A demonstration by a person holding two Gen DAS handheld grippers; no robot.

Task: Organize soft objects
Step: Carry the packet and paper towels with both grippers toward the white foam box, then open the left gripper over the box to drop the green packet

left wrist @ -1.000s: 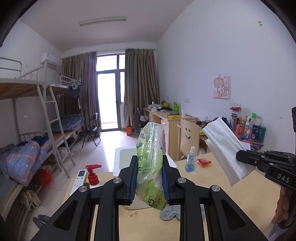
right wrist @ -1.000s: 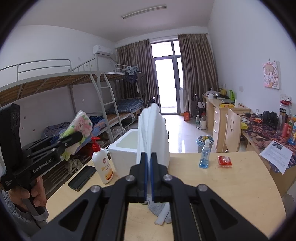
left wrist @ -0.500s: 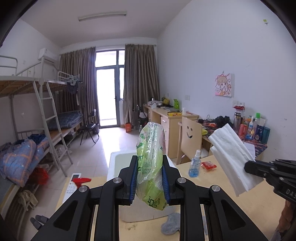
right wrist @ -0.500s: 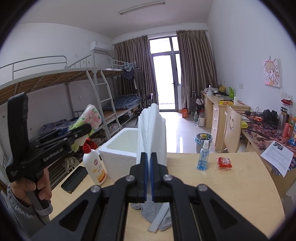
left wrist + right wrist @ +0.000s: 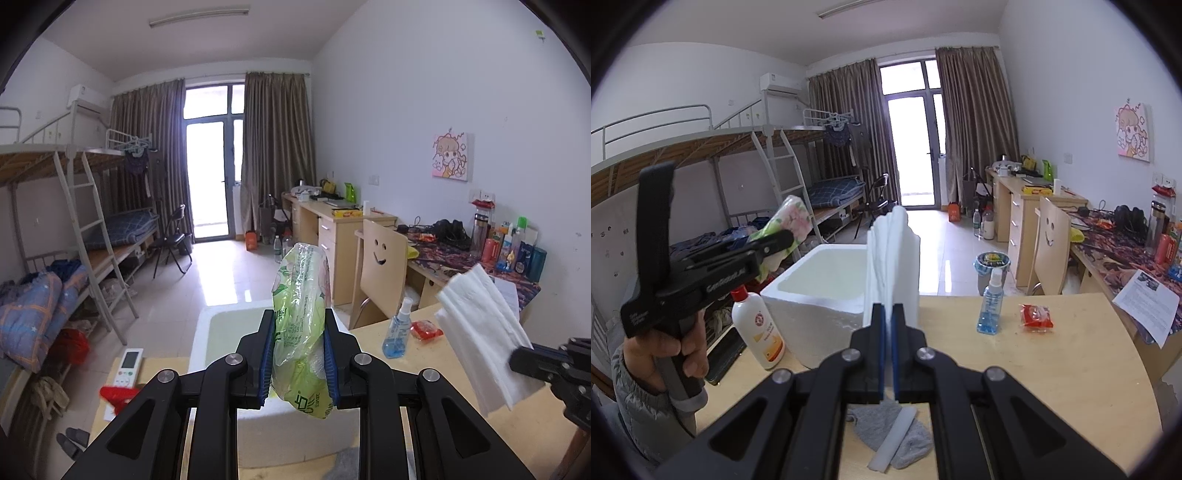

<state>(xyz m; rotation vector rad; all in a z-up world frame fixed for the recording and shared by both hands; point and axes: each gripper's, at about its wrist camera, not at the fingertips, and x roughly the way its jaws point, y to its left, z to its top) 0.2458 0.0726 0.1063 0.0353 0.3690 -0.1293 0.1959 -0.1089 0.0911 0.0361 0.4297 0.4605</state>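
Note:
My left gripper [image 5: 299,328] is shut on a green tissue pack [image 5: 301,314], held in the air just before the open white foam box [image 5: 221,325]. It also shows in the right wrist view [image 5: 775,240] at the left, above the box [image 5: 820,291]. My right gripper [image 5: 888,314] is shut on a folded white cloth [image 5: 894,266], held upright above the table to the right of the box; the cloth also shows in the left wrist view [image 5: 484,336]. A grey sock [image 5: 886,432] with a white strip lies on the table below my right gripper.
On the wooden table [image 5: 1052,369] stand a blue spray bottle [image 5: 991,302], a red snack packet [image 5: 1036,315], a white lotion bottle with red pump [image 5: 759,328], a dark phone [image 5: 726,354] and a white remote [image 5: 127,367]. A chair and desks stand at right.
Both grippers have risen and moved forward toward the foam box, carrying the tissue pack and the white cloth. The box looks nearer and lower in both views.

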